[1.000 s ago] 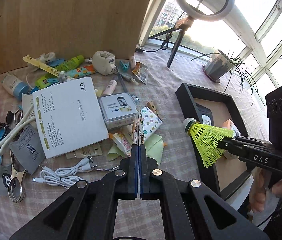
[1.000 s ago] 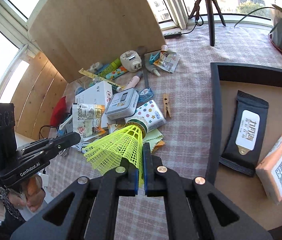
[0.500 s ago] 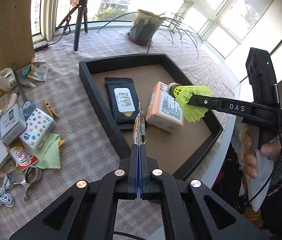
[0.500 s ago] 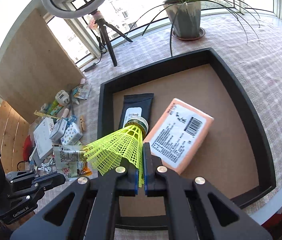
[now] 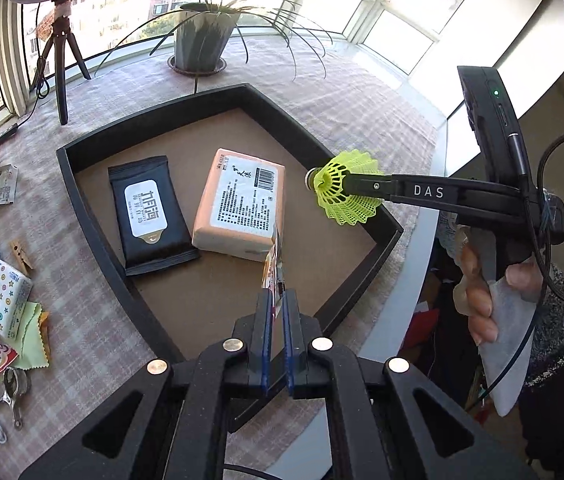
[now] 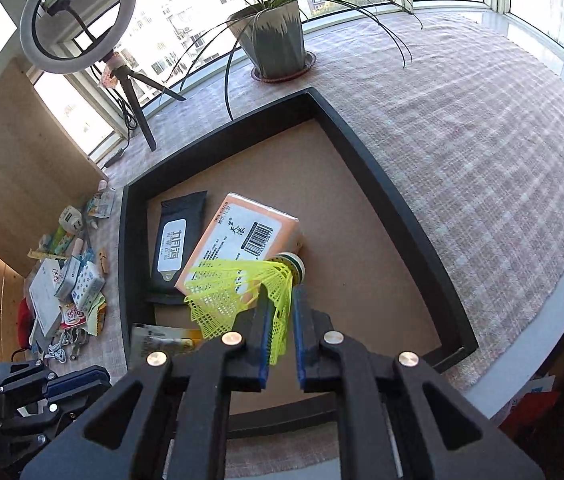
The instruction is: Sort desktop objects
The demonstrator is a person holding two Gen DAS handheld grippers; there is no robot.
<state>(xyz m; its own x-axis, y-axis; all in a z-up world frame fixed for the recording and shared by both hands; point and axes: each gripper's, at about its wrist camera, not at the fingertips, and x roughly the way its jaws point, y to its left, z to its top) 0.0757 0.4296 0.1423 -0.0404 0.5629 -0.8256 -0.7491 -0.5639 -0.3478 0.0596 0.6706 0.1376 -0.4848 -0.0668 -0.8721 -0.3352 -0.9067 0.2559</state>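
Over the black tray (image 5: 82,184), both grippers' fingers are opening around sachet (image 5: 274,264) and shuttlecock (image 6: 242,292).

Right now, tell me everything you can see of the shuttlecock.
The shuttlecock has a neon-yellow plastic mesh skirt and a pale rounded cork tip with a dark band. It lies tilted between the right gripper's opening jaws, tip pointing away from the gripper, above the tray, in front of the orange pack.
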